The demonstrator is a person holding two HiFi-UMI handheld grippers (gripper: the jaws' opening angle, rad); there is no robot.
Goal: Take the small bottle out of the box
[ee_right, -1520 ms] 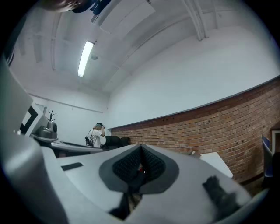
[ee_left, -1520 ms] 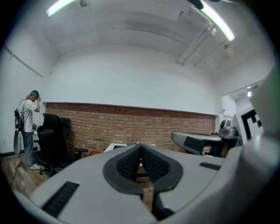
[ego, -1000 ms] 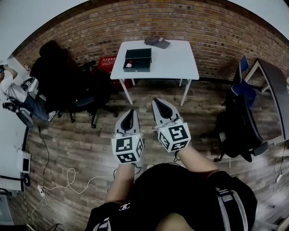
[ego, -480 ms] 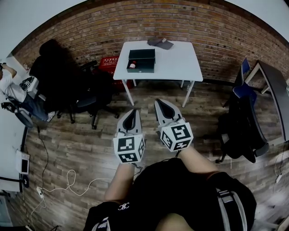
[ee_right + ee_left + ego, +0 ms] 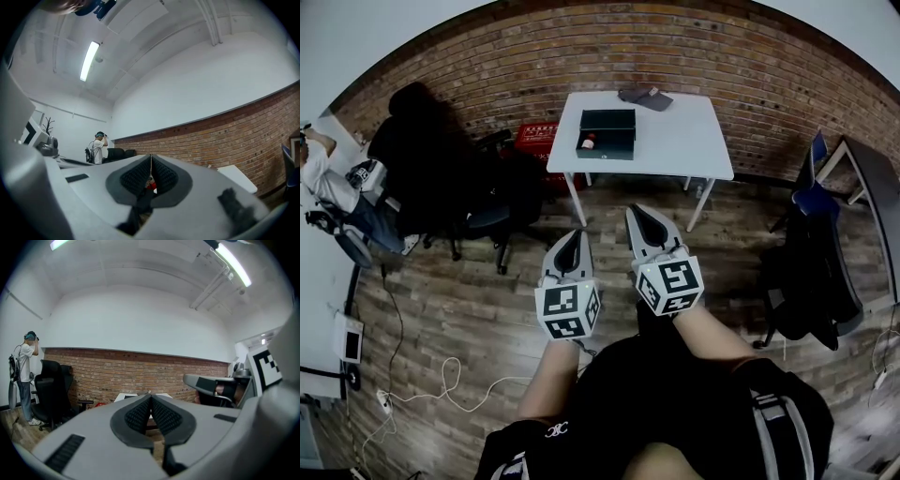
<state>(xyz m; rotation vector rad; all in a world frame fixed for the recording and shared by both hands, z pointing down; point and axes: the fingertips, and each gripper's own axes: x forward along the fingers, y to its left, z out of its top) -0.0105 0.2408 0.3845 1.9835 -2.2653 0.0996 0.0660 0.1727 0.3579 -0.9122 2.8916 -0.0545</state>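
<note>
Against a brick wall point(image 5: 478, 70), a white table point(image 5: 689, 141) carries an open dark box point(image 5: 617, 152), the small bottle point(image 5: 587, 142) lying inside at its left end. Well short of the table, above plank flooring, the left gripper point(image 5: 573, 232) and right gripper point(image 5: 634, 209) point toward it side by side, each with jaws pressed together on nothing. A red crate point(image 5: 538, 141) sits beneath the table's left edge.

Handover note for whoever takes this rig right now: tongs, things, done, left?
Left tongs: shut, empty, over the wooden floor.
Right tongs: the same.
The small red-capped bottle lies inside the open dark box on the white table, well ahead of both tongs.
Done: nothing yet.
To do: walk up, open one pair of tongs, grip the bottle, lift it out.
</note>
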